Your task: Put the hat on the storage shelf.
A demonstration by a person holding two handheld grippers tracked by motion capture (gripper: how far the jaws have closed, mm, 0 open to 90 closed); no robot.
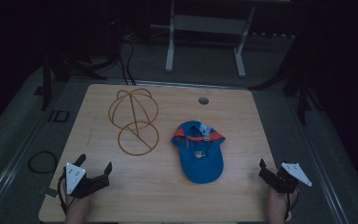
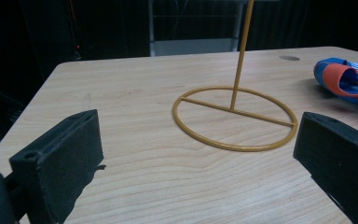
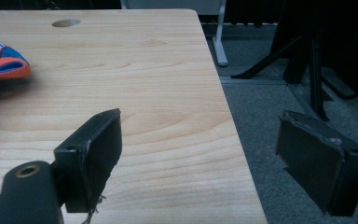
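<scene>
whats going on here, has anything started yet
Nothing is being handled yet. A person holds a tool in each hand at the near edge of the wooden table: the left tool and the right tool both sit open and empty. Between them a blue cap lies upside down, beside a gold wire hat stand standing upright.

A wooden table (image 1: 158,186) sits in a dim room. On it, at about 10 o'clock from its middle, stands a gold wire stand (image 1: 134,120): a ring base with a crossbar, an upright rod and a wire globe on top. Just past the middle toward 4 o'clock lies a blue cap (image 1: 198,151), upside down, orange inside, brim toward 6 o'clock, apart from the stand. A round hole (image 1: 203,100) sits at 12 o'clock near the far edge. Beyond, a white frame (image 1: 205,37) stands on grey carpet; a cable loop (image 1: 42,162) lies at 9 o'clock
</scene>
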